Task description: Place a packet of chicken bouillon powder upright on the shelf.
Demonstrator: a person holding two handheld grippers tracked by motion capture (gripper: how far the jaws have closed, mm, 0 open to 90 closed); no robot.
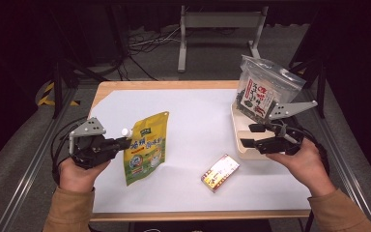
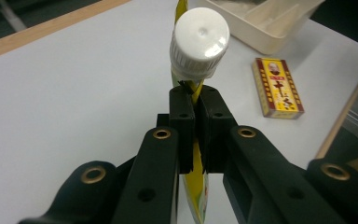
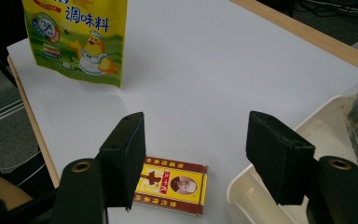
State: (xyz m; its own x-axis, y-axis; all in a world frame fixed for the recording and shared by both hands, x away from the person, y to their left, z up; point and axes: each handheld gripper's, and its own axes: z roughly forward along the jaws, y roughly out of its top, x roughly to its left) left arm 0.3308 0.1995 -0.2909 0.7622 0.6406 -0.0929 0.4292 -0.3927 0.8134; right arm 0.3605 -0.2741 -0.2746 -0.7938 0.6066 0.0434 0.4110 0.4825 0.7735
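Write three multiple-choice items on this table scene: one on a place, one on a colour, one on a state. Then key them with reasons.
1. Where does the small red and yellow box lie?
A. on the white tabletop
B. in the tray
C. under the pouch

2. What colour is the cap of the yellow pouch?
A. red
B. white
C. black

3. How does the right gripper stand?
A. shut on the box
B. shut on the tray
C. open, holding nothing

Key: 1 A, the box rests flat on the tabletop beside the cream tray. 2 B, the left gripper view shows a white ribbed cap. 3 C, its jaws stand wide apart above the box, while the left gripper clamps the pouch.
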